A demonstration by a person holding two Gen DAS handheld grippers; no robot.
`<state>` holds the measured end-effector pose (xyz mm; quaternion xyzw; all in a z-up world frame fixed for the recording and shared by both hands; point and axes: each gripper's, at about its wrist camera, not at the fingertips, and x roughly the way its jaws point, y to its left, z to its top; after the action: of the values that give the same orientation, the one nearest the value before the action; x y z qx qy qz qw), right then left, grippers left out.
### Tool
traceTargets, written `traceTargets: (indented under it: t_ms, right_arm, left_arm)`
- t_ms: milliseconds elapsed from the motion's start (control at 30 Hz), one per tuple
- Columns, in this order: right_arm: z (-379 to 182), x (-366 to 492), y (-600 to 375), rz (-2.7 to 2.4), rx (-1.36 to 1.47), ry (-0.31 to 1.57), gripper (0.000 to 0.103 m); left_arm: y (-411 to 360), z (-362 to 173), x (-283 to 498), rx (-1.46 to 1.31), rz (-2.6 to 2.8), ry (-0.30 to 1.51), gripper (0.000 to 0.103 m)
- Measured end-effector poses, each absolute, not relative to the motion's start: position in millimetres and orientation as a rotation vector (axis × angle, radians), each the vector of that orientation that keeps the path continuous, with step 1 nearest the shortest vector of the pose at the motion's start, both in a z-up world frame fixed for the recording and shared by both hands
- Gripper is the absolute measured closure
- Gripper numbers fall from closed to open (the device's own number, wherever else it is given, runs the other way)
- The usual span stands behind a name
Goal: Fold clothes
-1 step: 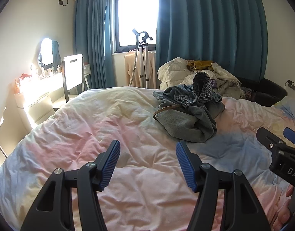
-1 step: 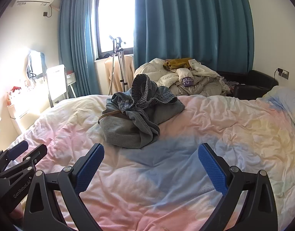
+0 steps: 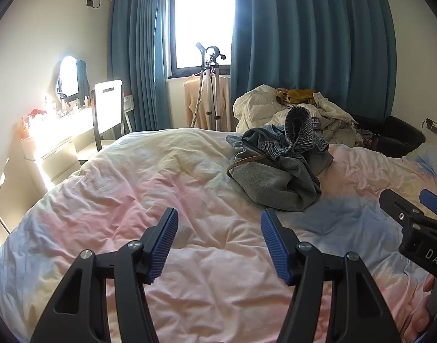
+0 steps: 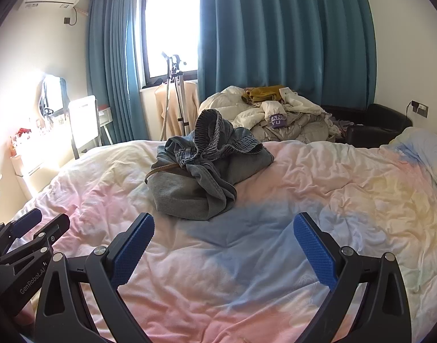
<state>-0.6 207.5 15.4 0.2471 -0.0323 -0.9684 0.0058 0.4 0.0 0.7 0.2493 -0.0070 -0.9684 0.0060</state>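
Clothes (image 4: 198,171) sit in a crumpled grey and denim heap toward the far middle of the bed (image 4: 347,200), a brown belt (image 4: 161,170) poking out on the left. Your left gripper (image 3: 218,228) hangs over the near quilt, jaws partly apart and holding nothing. Your right gripper (image 4: 222,237) stands spread wide, also empty, near the heap but not touching it.

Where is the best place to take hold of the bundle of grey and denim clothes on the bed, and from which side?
Probably the ribbed denim waistband: it stands up highest on the bundle, clear of the bed cover. Come from the front, slightly above; the open right claw points nearest.
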Motion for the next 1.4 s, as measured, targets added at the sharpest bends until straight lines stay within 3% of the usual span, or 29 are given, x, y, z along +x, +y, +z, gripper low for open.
traceTargets:
  t_ms: [1400]
  right_arm:
    - [12.2, -2.4, 210.1, -3.034, 0.781, -0.104, 0.003]
  left_arm:
    - [3.7, -4.4, 0.6, 0.778, -3.057, -0.017, 0.041]
